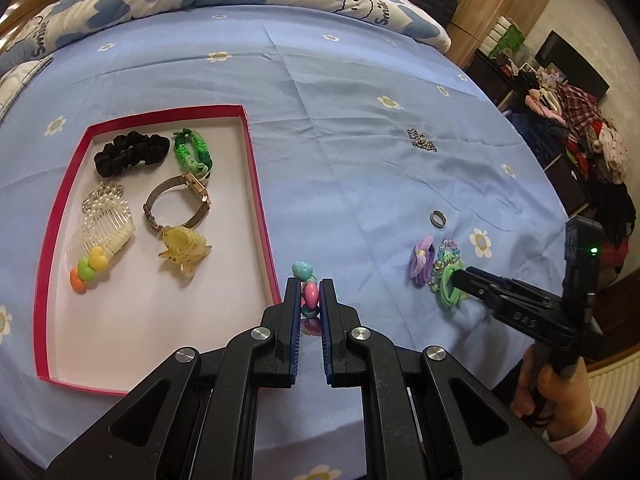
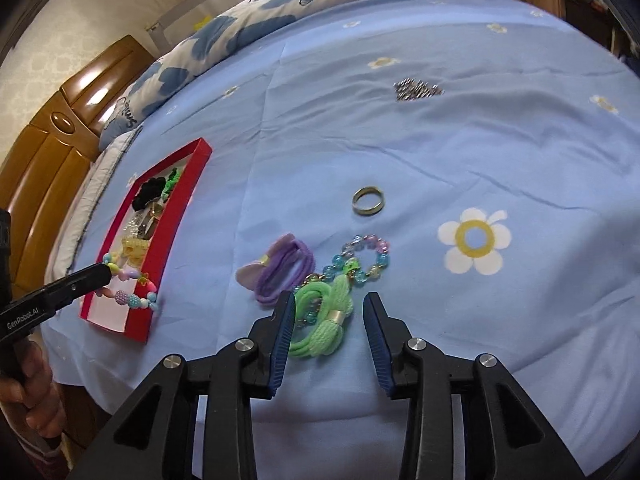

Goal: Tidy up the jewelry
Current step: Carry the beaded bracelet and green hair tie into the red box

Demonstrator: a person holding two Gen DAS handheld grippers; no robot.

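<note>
Left fingers clamp bead bracelet (hanging lengthwise) | right fingers apart over green hair tie

Left tongs clamped, right tongs spread.
Left fingers nearly parallel with a narrow gap, pinching a load at the tips. Right fingers wide apart, low and pointing forward; bare hand grips the handle.
</note>
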